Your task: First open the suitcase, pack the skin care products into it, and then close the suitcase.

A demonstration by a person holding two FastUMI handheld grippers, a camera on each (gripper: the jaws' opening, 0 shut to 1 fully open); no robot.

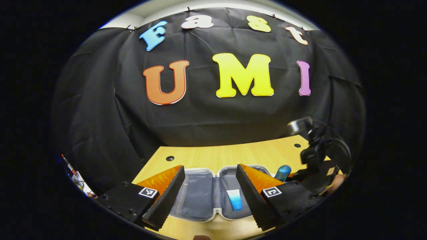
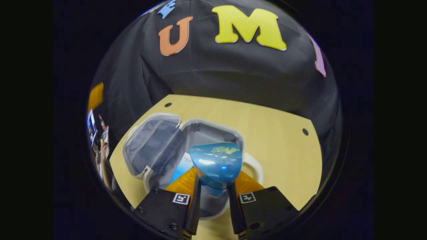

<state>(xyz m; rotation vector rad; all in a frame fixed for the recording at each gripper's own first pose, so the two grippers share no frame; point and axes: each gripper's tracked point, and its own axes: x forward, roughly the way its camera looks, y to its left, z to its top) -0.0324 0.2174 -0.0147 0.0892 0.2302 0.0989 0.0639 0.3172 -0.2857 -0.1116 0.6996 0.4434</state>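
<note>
I am holding the blue bottle (image 2: 217, 163) clenched in the right hand-held gripper (image 2: 213, 190), directly above the open suitcase (image 2: 151, 146); the compartment lies at 12 o'clock. The left hand-held gripper (image 1: 210, 190) is hanging released.

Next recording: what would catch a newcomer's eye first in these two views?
In the right gripper view, a glossy blue bottle sits clamped in the right tool, held over the open suitcase on the wooden table. In the left gripper view, the left tool is open wide above that suitcase, where a small blue-and-white tube already lies in the right half.
</note>
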